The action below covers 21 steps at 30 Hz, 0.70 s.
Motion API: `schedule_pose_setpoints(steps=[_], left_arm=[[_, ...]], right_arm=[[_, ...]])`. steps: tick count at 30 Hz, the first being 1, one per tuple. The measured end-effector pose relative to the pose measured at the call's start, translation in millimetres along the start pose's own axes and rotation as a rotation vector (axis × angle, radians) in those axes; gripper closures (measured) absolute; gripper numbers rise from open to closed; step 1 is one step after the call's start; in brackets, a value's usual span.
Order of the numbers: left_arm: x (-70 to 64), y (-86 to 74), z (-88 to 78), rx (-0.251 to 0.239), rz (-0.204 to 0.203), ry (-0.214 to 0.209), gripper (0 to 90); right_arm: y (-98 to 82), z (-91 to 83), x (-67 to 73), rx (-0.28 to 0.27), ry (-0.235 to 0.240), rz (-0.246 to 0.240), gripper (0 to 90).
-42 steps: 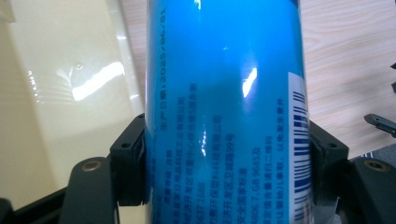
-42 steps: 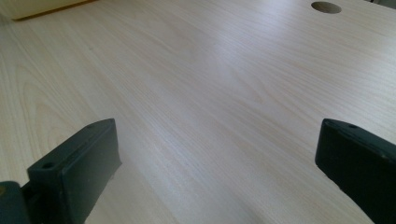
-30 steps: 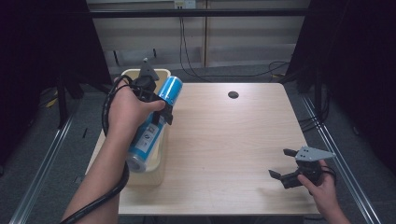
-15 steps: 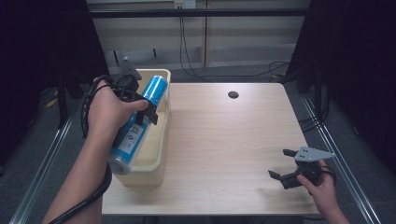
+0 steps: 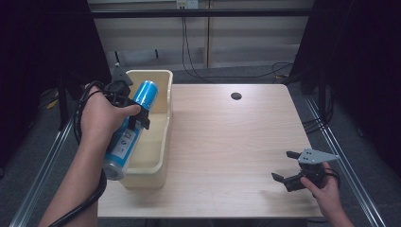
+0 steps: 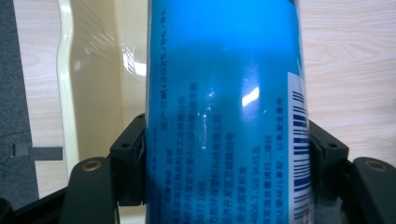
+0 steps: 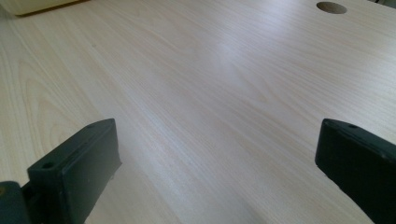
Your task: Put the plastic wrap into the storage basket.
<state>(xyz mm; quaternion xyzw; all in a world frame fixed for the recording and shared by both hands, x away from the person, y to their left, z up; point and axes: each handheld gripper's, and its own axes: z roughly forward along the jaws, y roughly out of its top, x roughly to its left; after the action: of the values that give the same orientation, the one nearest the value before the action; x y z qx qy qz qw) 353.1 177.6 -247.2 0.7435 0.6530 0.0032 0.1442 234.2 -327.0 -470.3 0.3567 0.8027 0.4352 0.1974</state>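
Since a second ago the left tool (image 5: 135, 111) has carried the blue can (image 5: 128, 130) leftward, so that the can now hangs over the cream bin (image 5: 163, 142) rather than over its right wall; the right tool (image 5: 297, 172) has kept its place. In the left tool view both jaws press against the can's sides, clenched on its middle. Just above the left jaw, small dark print runs along the can: a date reading 2025/06/01, with rows of Chinese characters and digits nearer the tool that are too fine to read surely. By the right jaw sits a white panel with a blue barcode (image 6: 299, 140). In the high view a white label on the can's lower half shows, its print too small to read.

Under the right tool lies a pale wood-grain tabletop (image 5: 227, 142), with a round dark hole (image 5: 236, 96) well ahead of it near the far edge. Its jaws stand wide apart with nothing between them, released, just above the wood. Beyond the tabletop are a light panelled wall, dark curtains at both sides, and cables on a grey floor.

From the left tool, the can's long axis runs tilted: its upper end points up and away toward the bin's far end, its lower end toward the person, past the bin's near left corner.
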Motion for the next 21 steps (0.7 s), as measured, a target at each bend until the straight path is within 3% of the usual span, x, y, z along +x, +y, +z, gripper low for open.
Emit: schedule_pose_setpoints(steps=[5,6,21], left_arm=[[5.3,-1.0,5.4,0.008,0.003,0.025,32.0],[4.8,-1.6,7.1,0.009,-0.013,0.019,32.0],[18.9,-8.6,26.8,0.029,-0.026,0.028,32.0]], right_arm=[[0.0,0.6,0.6,-0.002,0.004,0.000,0.0],[0.0,0.7,0.8,-0.001,0.005,0.000,0.0],[0.1,1.0,1.7,0.000,0.003,-0.009,0.0]])
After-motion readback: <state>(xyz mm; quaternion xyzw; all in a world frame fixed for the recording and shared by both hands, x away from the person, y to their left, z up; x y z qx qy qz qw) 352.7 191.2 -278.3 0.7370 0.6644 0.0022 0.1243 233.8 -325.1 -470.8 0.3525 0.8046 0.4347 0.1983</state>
